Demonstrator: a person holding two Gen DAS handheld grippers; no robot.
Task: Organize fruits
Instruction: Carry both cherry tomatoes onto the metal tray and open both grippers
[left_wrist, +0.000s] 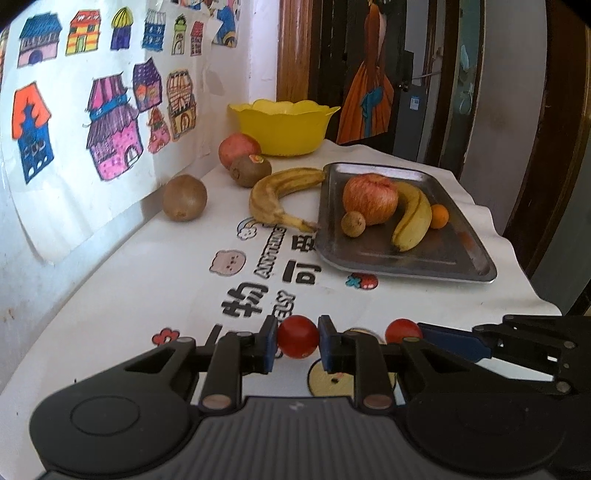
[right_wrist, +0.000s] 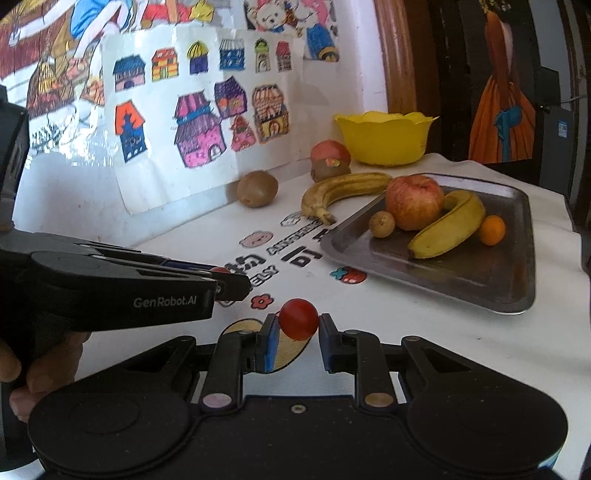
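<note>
Children's drawings of houses (left_wrist: 110, 122) cover the wall behind a counter (left_wrist: 147, 288) draped in a white printed cloth. A steel tray (left_wrist: 443, 258) near the counter's far right edge carries an apple (left_wrist: 370, 199), a banana (left_wrist: 415, 218), a small kiwi (left_wrist: 353, 223) and an orange (left_wrist: 439, 216). Loose on the cloth by the wall are a second banana (left_wrist: 280, 192), two kiwis (left_wrist: 184, 197) (left_wrist: 250, 170) and a red fruit (left_wrist: 238, 149), with a yellow bowl (left_wrist: 282, 125) at the far edge. Near the front edge each gripper holds a cherry tomato: the left gripper (left_wrist: 297, 341) has its fingers (left_wrist: 269, 343) closed on one tomato (left_wrist: 297, 336), and the right gripper (right_wrist: 297, 332) has its fingers (right_wrist: 271, 341) closed about another tomato (right_wrist: 298, 318), the left pad touching and the right pad at its edge. In the left view the right gripper's tomato (left_wrist: 403, 330) shows just beside the first. The step in hand appears to be the lift after pick-up. The next move probably calls for carrying both tomatoes across the counter to the tray or the bowl, keeping a gentle grip since such fruit bruises and rolls easily. Being round, the tomatoes have no clear long axis; the loose banana lies with its length along the tray's left rim, stem toward the front.
</note>
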